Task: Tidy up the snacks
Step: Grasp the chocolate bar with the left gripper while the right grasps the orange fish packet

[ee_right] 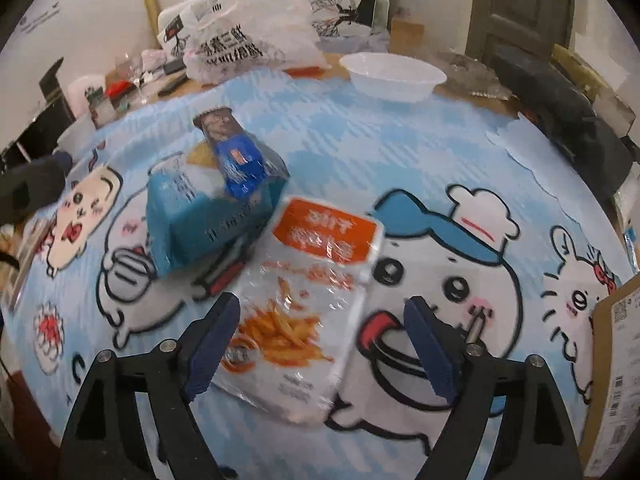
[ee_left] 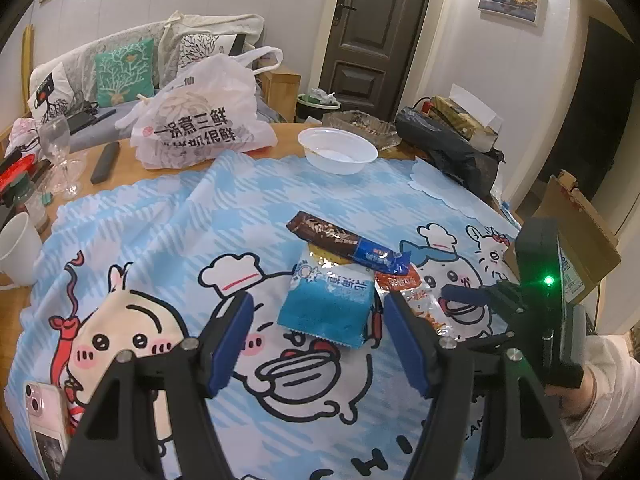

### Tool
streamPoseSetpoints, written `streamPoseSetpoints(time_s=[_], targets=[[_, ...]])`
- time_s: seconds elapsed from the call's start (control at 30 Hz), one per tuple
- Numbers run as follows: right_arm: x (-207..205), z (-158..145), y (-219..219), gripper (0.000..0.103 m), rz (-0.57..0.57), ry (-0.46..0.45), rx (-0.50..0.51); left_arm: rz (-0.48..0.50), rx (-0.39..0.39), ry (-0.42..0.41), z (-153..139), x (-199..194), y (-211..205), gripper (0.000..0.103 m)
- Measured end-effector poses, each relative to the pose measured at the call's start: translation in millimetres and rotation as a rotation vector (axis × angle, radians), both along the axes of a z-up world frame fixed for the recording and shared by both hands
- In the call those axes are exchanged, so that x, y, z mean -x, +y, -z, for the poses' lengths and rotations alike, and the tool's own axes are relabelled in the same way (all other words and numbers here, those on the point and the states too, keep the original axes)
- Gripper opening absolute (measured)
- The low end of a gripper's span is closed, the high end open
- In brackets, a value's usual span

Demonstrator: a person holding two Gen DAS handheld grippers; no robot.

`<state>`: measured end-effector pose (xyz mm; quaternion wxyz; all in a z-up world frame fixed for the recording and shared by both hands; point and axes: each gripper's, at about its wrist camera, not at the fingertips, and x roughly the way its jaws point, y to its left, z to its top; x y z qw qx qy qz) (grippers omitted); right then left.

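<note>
The tablecloth is soft matt cloth, lightly creased. On it, the blue packet and the brown bar wrapper are glossy plastic film that catches the light; the orange-and-clear packet is shiny see-through film. At twelve o'clock the bowl is thin, smooth, translucent white plastic. The shopping bag at eleven o'clock is crinkled thin plastic. The bare table edge looks like smooth wood. The wine glass is clear glass.

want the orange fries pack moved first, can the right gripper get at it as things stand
Probably yes: the right gripper is open right over the orange fries pack, and nothing lies on top of it.
</note>
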<state>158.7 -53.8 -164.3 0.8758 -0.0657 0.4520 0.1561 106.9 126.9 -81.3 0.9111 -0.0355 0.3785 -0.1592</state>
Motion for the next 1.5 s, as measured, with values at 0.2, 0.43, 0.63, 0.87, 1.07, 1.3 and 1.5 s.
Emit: streamPoseSetpoints(time_s=[0.2,0.43,0.63,0.87,1.07,1.3,1.5], targets=[[-1.0,2.5,19.4,0.081,0.014,-0.028,0.035,0.006,0.001,0.004,2.2,-0.7,-1.1,0.064],[3.1,2.1,6.7,0.069,0.005,-0.047,0.056,0.019,-0.003,0.012,3.1,-2.0,-7.1,0.064],[5.8,-2.2,-22.5,0.064,-0.001,-0.061,0.068,0.032,-0.008,0.049,6.0,-15.5,-27.8,0.064],[-6.9,-2.7,-49.1,0.065,0.001,-0.066,0.034,-0.027,-0.009,0.108,14.4,-66.6,-68.9,0.064],[-11.1,-3.6,-57.7,0.065,-0.041,-0.056,0.004,-0.134,-0.169,0.108,35.5,-97.0,-90.9,0.049],[-8.5,-3.6,-70.8,0.065,-0.065,-0.049,-0.023,-0.078,-0.236,0.081,34.3,-82.2,-90.1,0.017],[-4.7,-3.8,-79.6,0.069,-0.045,-0.041,-0.022,-0.039,-0.208,0.074,32.6,-56.3,-82.7,0.016]])
